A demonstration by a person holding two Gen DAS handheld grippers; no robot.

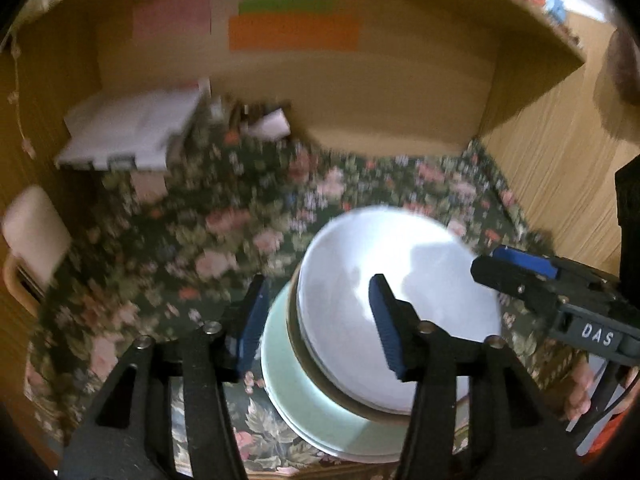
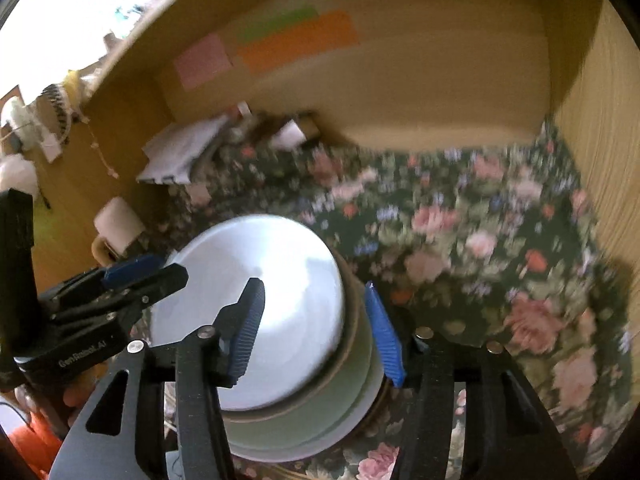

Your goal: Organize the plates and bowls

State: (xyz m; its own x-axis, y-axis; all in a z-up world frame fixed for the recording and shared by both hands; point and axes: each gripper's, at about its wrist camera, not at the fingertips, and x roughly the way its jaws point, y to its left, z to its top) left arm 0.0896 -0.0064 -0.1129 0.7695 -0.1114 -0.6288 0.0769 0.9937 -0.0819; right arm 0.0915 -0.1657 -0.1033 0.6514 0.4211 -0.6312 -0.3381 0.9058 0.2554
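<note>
- A stack of bowls is seen low on the floral tablecloth [image 1: 224, 224], inside a wooden alcove [image 1: 400, 92].
- The white bowl [image 1: 384, 304] is sat on top, nested into a pale green bowl [image 1: 316, 400], with further rims visible beneath it.
- The left gripper [image 1: 320, 324] is placed astride the stack's left rim: one blue pad outside on the cloth side, the other over the white interior. The jaws are parted, and no pad is seen pressing the rim.
- The right gripper [image 2: 320, 328] is set across the opposite rim the same way, one blue pad inside the white bowl, one just beside the outer wall. A gap is seen there, so nothing is held.
- Coloured paper notes [image 2: 296, 40] are stuck on the back wall; a white box [image 1: 128, 132] is left in the far corner.
- Everything is blurred.
</note>
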